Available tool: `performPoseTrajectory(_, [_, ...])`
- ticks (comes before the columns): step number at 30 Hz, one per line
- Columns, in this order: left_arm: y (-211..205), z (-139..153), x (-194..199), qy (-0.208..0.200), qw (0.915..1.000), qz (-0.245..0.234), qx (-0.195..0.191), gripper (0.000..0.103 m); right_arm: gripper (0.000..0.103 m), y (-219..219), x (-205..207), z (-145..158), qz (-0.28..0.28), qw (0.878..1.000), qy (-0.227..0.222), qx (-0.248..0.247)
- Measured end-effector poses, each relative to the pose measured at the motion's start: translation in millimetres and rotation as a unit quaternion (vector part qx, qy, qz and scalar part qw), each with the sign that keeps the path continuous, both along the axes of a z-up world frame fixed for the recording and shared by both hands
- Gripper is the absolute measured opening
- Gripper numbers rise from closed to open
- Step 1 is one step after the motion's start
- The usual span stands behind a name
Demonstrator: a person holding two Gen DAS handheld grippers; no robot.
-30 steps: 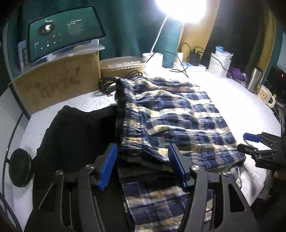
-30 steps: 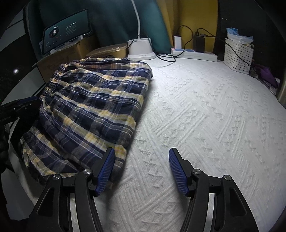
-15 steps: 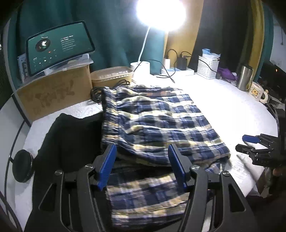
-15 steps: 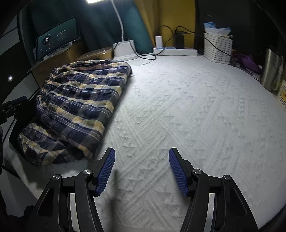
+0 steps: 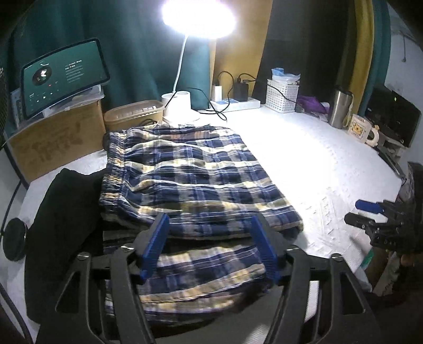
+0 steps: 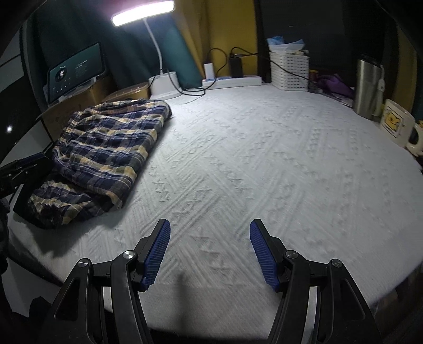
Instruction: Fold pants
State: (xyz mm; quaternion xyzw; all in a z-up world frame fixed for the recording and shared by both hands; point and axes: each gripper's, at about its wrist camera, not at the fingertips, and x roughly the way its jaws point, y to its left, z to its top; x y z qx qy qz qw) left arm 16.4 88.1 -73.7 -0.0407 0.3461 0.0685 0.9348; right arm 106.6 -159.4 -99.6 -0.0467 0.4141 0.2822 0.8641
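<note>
White textured bedspread [image 6: 264, 158]; folded plaid pants [image 5: 190, 180] left, near edge hidden behind left gripper [image 5: 210, 248], just opened wider, empty. Right gripper [image 6: 210, 251] half-open, empty.

The lamp head [image 5: 198, 18] is blown out to white glare, its shape unreadable. The tablet [image 5: 63, 76] shows text too small to read. The lower plaid pants [image 5: 201, 275] are partly hidden behind the left gripper [image 5: 210, 246]. The right gripper [image 5: 375, 219] blurs into the dark right edge.
</note>
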Motion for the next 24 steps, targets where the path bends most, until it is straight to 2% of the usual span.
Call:
performPoseTrajectory(4, [-19,4,-1,-0.005,0.9997,-0.025,0.0,0.072,0.065,-14,-7,8,-0.01,1.0,-0.012,0.001])
performPoseTrajectory(10, [-49,25,-7,-0.042,0.9969,-0.066,0.005,0.08,0.065,-37,-18,28,-0.032,0.999,-0.039,0.005])
performPoseTrajectory(16, [-75,48,-12,-0.074,0.9914,-0.103,0.033,0.082,0.065,-55,-32,55,-0.048,0.996,-0.073,0.011])
performPoseTrajectory(20, [-87,59,-19,-0.094,0.9884,-0.109,0.049,0.085,0.065,-61,-40,70,-0.06,0.995,-0.083,0.009])
performPoseTrajectory(22, [-94,65,-24,-0.107,0.9858,-0.116,0.057,0.086,0.069,-64,-46,78,-0.062,0.994,-0.09,0.009])
performPoseTrajectory(24, [-98,69,-27,-0.114,0.9845,-0.121,0.057,0.088,0.079,-66,-53,88,-0.062,0.992,-0.106,0.012])
